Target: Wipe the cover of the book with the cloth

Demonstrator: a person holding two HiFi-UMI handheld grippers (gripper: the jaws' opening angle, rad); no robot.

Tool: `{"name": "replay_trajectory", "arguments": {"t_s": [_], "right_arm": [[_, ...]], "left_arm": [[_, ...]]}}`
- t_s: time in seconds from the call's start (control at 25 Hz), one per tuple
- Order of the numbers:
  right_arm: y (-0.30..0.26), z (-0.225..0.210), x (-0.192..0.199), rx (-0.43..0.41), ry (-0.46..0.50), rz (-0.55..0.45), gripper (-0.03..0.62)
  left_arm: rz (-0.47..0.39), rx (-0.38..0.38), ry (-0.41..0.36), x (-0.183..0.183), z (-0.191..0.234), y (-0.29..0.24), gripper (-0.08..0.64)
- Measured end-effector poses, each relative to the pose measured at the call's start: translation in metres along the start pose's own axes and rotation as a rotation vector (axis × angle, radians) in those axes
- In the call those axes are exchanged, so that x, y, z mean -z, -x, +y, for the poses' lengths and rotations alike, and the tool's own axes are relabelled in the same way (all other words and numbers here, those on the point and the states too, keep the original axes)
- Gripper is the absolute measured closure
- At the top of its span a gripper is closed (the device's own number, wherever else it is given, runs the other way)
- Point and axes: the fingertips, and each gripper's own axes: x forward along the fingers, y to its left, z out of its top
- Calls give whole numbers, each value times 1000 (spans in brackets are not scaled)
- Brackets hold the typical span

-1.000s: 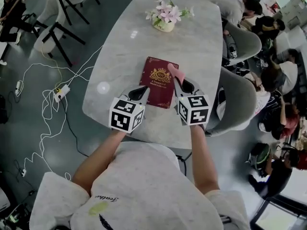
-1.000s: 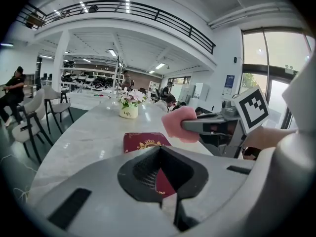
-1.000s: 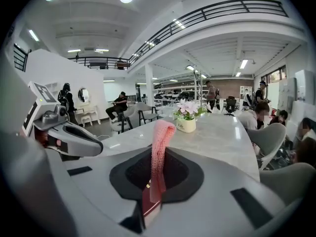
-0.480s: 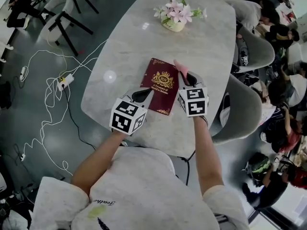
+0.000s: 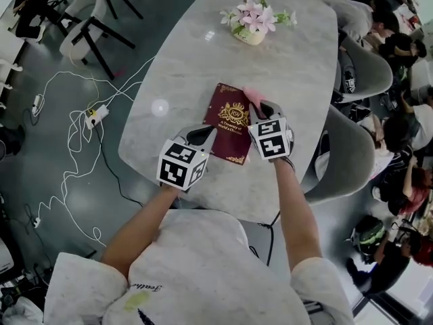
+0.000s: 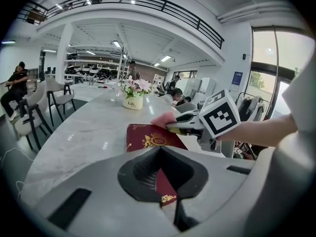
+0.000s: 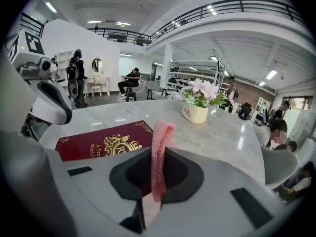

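A dark red book [image 5: 229,124] with a gold crest lies flat on the marble table [image 5: 183,73]. My right gripper [image 5: 261,108] is shut on a pink cloth [image 5: 251,96], which sits at the book's far right corner. In the right gripper view the cloth [image 7: 160,149] stands up between the jaws, with the book [image 7: 103,142] to its left. My left gripper [image 5: 201,135] is shut, its tips resting at the book's near left edge. In the left gripper view the book [image 6: 148,138] runs under the shut jaws, and the right gripper [image 6: 185,126] holds the cloth [image 6: 163,118] over it.
A pot of pink flowers [image 5: 252,26] stands at the table's far end. Grey chairs [image 5: 352,158] line the right side, with seated people beyond. Cables and a power strip [image 5: 98,116] lie on the floor at the left. The table's near edge is just below my grippers.
The right gripper has carried the cloth a little farther along the book's right edge toward the far corner. The left gripper has stayed at the near left edge.
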Motion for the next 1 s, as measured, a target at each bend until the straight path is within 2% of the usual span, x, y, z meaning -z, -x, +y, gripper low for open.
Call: {"name": "replay_trajectory", "arguments": {"t_s": [0.48,1.0], "right_arm": [[-4,15,4,35,-14,57,572],[-2,26,6,58,-32,76,572]], "left_arm": [[14,69,-25,6,5,5,552],[14,105,-40,3,11,10,552]]}}
